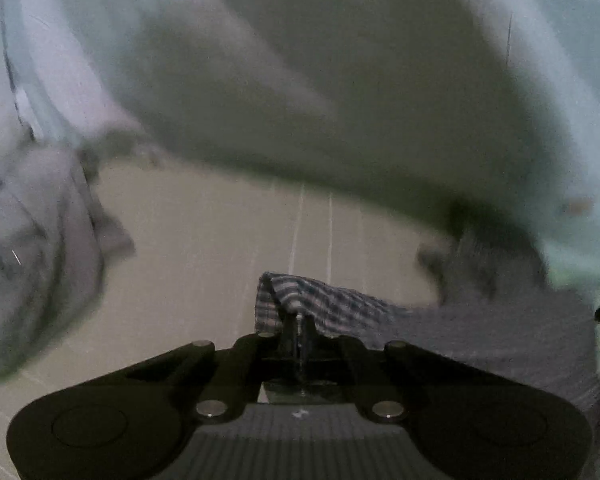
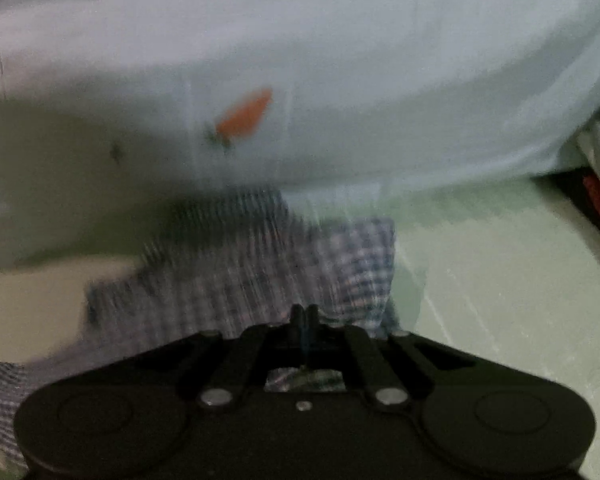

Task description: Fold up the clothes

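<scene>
Checked cloth (image 1: pixel 340 304) pinched at its edge in the closed left gripper (image 1: pixel 299 320), spreading off to its right; right gripper (image 2: pixel 303 314) clamped on the same fabric just ahead. Thin bites, both – a tug apart could slip a corner free

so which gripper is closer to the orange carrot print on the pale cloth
Right. The right gripper, shut on the checked garment, has the carrot print just ahead above it. The left gripper pinches the garment's other corner, with the print not in its view.
</scene>
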Tool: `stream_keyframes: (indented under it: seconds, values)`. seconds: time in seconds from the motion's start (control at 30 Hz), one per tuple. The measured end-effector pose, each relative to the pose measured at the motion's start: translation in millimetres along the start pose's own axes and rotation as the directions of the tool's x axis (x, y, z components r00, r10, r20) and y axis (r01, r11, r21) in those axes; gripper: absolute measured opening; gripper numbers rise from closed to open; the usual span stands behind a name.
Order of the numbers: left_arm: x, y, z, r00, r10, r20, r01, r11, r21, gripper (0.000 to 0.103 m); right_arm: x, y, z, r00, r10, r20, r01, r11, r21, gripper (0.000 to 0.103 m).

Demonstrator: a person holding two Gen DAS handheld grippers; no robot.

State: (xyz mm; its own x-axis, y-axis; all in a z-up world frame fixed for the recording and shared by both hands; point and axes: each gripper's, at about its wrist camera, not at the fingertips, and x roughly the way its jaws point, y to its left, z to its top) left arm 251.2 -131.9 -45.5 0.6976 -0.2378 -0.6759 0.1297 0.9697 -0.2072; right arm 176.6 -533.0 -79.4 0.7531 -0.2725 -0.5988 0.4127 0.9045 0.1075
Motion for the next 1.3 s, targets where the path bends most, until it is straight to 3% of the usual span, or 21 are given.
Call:
stream_keyframes:
  seconds: [0.1,0.17,0.27,0.3,0.33,0.37,0.43,0.53,0.63,0.73,0.8,0.83,0.87,1.0,1.2,1.23,1.27,1.3]
  values:
    - [-40.3,8.7,25.6,0.992,-0.004,0.126,0.010,0.999,-0.049,0.002,-20.2,6.9,22.2,0.995,0.052,0.086,-0.053,0.999,0.011,0.000]
    - [-47.2,18.8,28.7,0.988,0.028,0.151,-0.016,0.996,-0.086,0.002,-20.7,15.6,30.8,0.990,0.097,0.102,-0.097,0.995,-0.002,0.000]
    - [-27.4,37.3,20.6,0.988,0.119,0.099,-0.105,0.985,-0.136,0.002,0.3,26.5,23.6,0.997,0.065,0.040,-0.064,0.998,-0.023,0.002]
    - [-16.6,44.3,15.6,0.990,0.127,0.059,-0.116,0.980,-0.160,0.002,8.3,30.0,20.1,0.999,0.048,0.015,-0.047,0.998,-0.030,0.016]
    - [-8.1,50.6,8.7,0.992,0.121,0.027,-0.114,0.975,-0.193,0.002,16.1,30.1,14.6,0.999,0.028,-0.016,-0.029,0.999,-0.018,0.037]
    - [-0.4,56.1,2.3,0.993,0.115,-0.003,-0.113,0.969,-0.220,0.002,23.7,27.7,7.6,0.999,0.009,-0.052,-0.008,1.000,0.008,0.044]
    - [7.7,58.5,-6.1,0.992,0.118,-0.042,-0.125,0.965,-0.230,0.003,35.0,23.4,-6.0,0.993,-0.023,-0.117,0.026,0.999,0.022,0.048]
    - [15.7,60.4,-14.2,0.991,0.107,-0.075,-0.122,0.964,-0.236,0.003,46.8,12.4,-19.7,0.981,-0.101,-0.166,0.107,0.994,0.026,0.075]
    - [21.8,61.9,-19.9,0.989,0.106,-0.099,-0.127,0.964,-0.233,0.003,60.4,-8.6,-20.6,0.974,-0.117,-0.192,0.137,0.987,0.089,0.083]
    - [30.1,67.9,-22.9,0.988,0.105,-0.117,-0.130,0.962,-0.240,0.003,79.2,-27.9,-19.5,0.962,-0.110,-0.251,0.154,0.975,0.162,0.081]
    - [33.6,68.0,-21.6,0.988,0.103,-0.115,-0.128,0.963,-0.236,0.002,89.7,-36.7,-16.7,0.960,-0.040,-0.278,0.100,0.974,0.205,0.043]
    - [34.7,67.5,-20.3,0.989,0.103,-0.110,-0.126,0.965,-0.231,0.002,91.6,-37.6,-12.8,0.961,-0.006,-0.275,0.064,0.977,0.202,0.007]
    - [35.8,67.1,-18.9,0.989,0.103,-0.106,-0.125,0.966,-0.226,0.002,93.5,-38.5,-8.8,0.962,0.029,-0.273,0.027,0.980,0.199,0.003]
    - [37.3,65.4,-9.2,0.993,0.094,-0.073,-0.108,0.969,-0.224,0.002,95.8,-33.1,13.3,0.977,0.016,-0.215,0.005,0.995,0.096,0.003]
    - [52.0,54.2,-3.3,0.991,0.116,-0.073,-0.127,0.975,-0.182,0.002,109.9,-27.5,8.4,0.967,-0.076,-0.241,0.060,0.996,-0.070,0.005]
    - [51.0,52.3,-2.5,0.991,0.116,-0.064,-0.126,0.977,-0.174,0.002,104.8,-25.6,9.4,0.969,-0.093,-0.229,0.075,0.994,-0.082,0.021]
    - [48.5,51.2,-1.5,0.993,0.107,-0.051,-0.114,0.978,-0.174,0.002,96.3,-25.5,10.4,0.971,-0.109,-0.211,0.092,0.992,-0.088,0.047]
    - [45.8,49.9,-0.6,0.995,0.095,-0.037,-0.100,0.980,-0.173,0.002,85.1,-26.8,11.6,0.974,-0.124,-0.188,0.109,0.990,-0.089,0.062]
